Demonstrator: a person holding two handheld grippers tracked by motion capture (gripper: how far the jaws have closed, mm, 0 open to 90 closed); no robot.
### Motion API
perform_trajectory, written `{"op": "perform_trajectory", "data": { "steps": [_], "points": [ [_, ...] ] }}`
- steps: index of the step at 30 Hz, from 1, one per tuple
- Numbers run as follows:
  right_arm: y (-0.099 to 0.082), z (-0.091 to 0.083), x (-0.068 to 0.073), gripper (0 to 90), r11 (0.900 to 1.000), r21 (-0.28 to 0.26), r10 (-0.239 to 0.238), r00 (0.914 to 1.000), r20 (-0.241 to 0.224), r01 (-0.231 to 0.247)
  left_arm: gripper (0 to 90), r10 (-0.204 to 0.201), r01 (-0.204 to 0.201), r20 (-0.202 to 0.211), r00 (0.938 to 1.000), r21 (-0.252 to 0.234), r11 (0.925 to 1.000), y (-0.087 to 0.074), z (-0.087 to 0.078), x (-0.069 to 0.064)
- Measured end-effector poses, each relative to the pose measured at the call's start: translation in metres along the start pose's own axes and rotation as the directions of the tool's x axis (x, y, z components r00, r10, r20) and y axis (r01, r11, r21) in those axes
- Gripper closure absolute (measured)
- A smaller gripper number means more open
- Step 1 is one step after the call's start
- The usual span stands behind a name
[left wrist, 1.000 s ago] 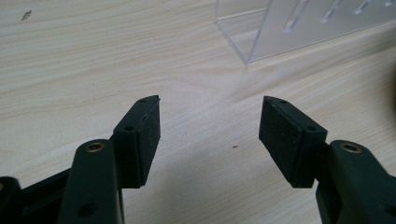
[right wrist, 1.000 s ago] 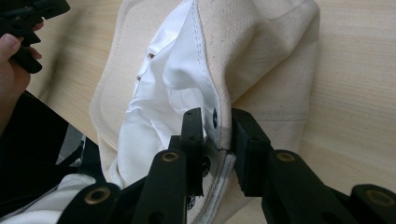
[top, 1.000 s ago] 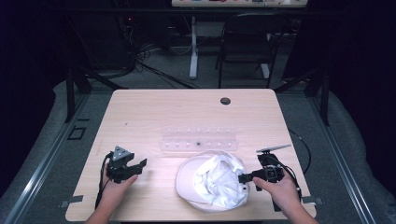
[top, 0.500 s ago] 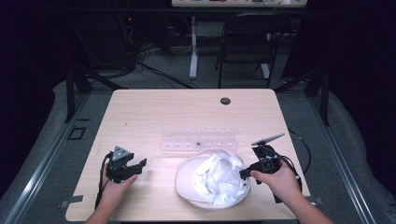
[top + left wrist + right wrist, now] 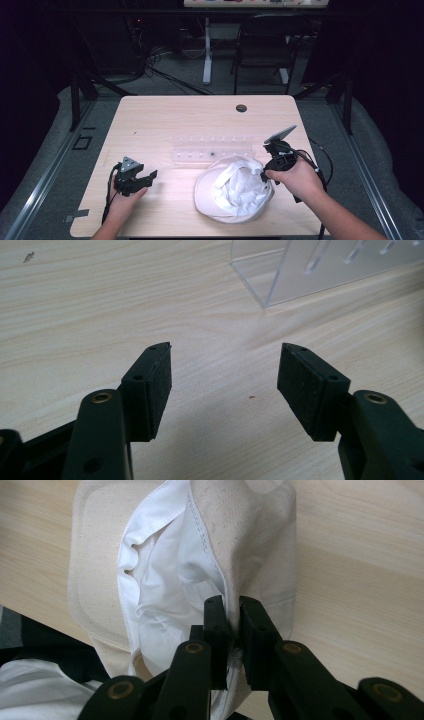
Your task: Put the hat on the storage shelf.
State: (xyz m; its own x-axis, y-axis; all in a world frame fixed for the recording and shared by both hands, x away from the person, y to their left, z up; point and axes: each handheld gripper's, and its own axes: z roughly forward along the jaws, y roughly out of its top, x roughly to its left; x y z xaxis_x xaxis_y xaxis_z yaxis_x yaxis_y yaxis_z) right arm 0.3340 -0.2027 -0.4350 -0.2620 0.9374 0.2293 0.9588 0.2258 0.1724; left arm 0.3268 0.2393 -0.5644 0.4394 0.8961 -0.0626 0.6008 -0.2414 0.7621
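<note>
Right gripper lifted since before, clamped on cream fabric hat rim; we keep left gripper spread, empty, resting clear.

Black hand-held gripper (brass screws)
</note>
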Motion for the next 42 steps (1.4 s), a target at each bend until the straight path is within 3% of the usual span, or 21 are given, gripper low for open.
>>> {"op": "perform_trajectory", "data": {
  "steps": [4, 11, 17, 18, 20, 21, 22, 24, 29, 32, 42],
  "points": [
    [0.009, -0.004, 0.006, 83.5, 0.9996, 0.026, 0.009, 0.9986, 0.053, -0.01, 38.7, -0.003, 0.003, 0.001, 1.0, 0.0, 1.0, 0.0, 0.0, 0.0],
    [0.022, -0.002, 0.018, 83.5, 0.9961, 0.082, 0.019, 0.9855, 0.168, -0.033, 38.7, 0.0, 0.0, 0.003, 1.0, 0.007, 1.0, 0.0, -0.001, 0.001],
    [0.032, 0.0, 0.03, 83.3, 0.9868, 0.152, 0.021, 0.9755, 0.219, -0.055, 38.7, 0.002, -0.002, 0.002, 1.0, 0.01, 0.9999, 0.0, -0.001, 0.0],
    [0.034, 0.0, 0.031, 83.3, 0.9831, 0.175, 0.011, 0.9721, 0.234, -0.053, 38.7, 0.001, -0.002, 0.003, 1.0, 0.01, 1.0, 0.0, 0.0, 0.0],
    [0.036, 0.001, 0.034, 83.2, 0.9852, 0.163, 0.011, 0.967, 0.254, -0.054, 38.7, 0.002, -0.002, 0.003, 1.0, 0.01, 0.9999, 0.0, 0.0, 0.0],
    [0.038, -0.001, 0.035, 83.0, 0.9795, 0.199, -0.019, 0.9645, 0.263, -0.035, 38.7, 0.002, -0.002, 0.003, 1.0, 0.01, 0.9999, 0.0, 0.0, 0.001],
    [0.037, 0.003, 0.037, 82.9, 0.9877, 0.148, 0.012, 0.9654, 0.26, -0.052, 38.7, 0.002, -0.002, 0.003, 1.0, 0.01, 0.9999, 0.0, 0.0, 0.001],
    [0.039, 0.002, 0.039, 83.0, 0.9855, 0.161, 0.008, 0.9606, 0.278, -0.055, 38.7, -0.001, 0.001, 0.002, 1.0, 0.008, 1.0, 0.0, 0.0, 0.0],
    [0.045, -0.003, 0.043, 83.5, 0.9762, 0.2, 0.034, 0.969, 0.245, -0.085, 38.7, 0.006, -0.006, 0.003, 1.0, 0.007, 1.0, 0.0, 0.0, -0.001],
    [0.049, -0.01, 0.048, 83.5, 0.9763, 0.191, 0.057, 0.9715, 0.23, -0.102, 38.7, 0.007, -0.007, 0.004, 1.0, 0.012, 0.9999, 0.0, 0.0, -0.001],
    [0.067, -0.042, 0.075, 83.6, 0.9758, 0.206, 0.027, 0.9754, 0.219, -0.073, 38.7, 0.008, -0.008, 0.008, 0.9999, 0.015, 0.9999, 0.0, 0.002, -0.003]
  ]
}}
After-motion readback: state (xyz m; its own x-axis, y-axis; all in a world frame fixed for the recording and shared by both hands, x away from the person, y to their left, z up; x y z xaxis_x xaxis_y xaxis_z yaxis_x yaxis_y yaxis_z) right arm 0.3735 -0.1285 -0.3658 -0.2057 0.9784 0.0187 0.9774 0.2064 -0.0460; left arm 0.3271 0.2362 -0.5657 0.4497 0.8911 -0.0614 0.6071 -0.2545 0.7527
